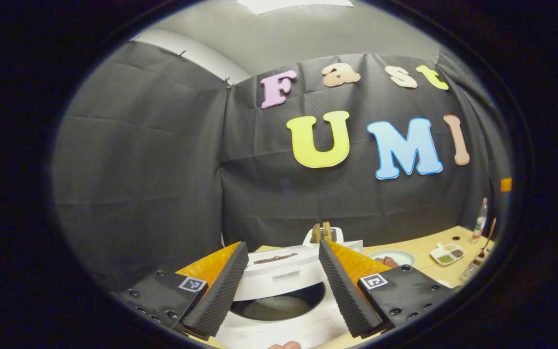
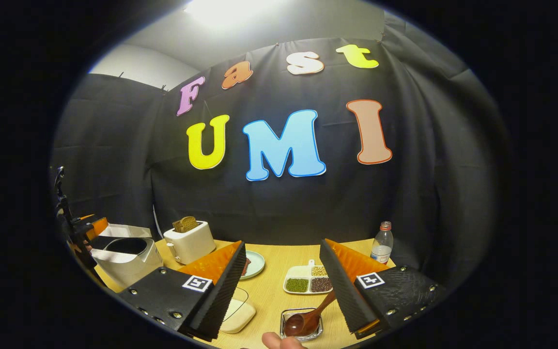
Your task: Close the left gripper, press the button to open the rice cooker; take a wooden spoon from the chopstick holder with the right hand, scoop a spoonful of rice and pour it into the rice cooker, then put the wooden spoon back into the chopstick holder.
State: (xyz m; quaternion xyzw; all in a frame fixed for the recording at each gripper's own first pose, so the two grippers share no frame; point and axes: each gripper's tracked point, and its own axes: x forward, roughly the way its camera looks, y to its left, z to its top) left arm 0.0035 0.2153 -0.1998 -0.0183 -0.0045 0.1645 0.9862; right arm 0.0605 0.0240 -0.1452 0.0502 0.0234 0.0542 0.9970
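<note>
I see my left gripper (image 1: 283, 286) with its fingers spread wide and nothing between them. Right in front of it sits the white rice cooker (image 1: 284, 295). Its lid (image 1: 281, 276) is up and I can look into the dark pot (image 1: 279, 306) inside. Behind the cooker stands a white toaster (image 1: 323, 236) with bread in it.

My right gripper (image 2: 283, 286) is open too and holds nothing. Below it, on the wooden table (image 2: 269, 291), the wooden spoon (image 2: 308, 320) stands bowl-end down in the wire chopstick holder (image 2: 302, 325). Its handle leans up toward the right finger. I cannot tell if they touch. Near it are a glass box of rice (image 2: 236, 310), a white tray of beans (image 2: 308, 281), a green plate (image 2: 254, 264) and a water bottle (image 2: 382, 248). The rice cooker (image 2: 124, 259) is far on the left.
</note>
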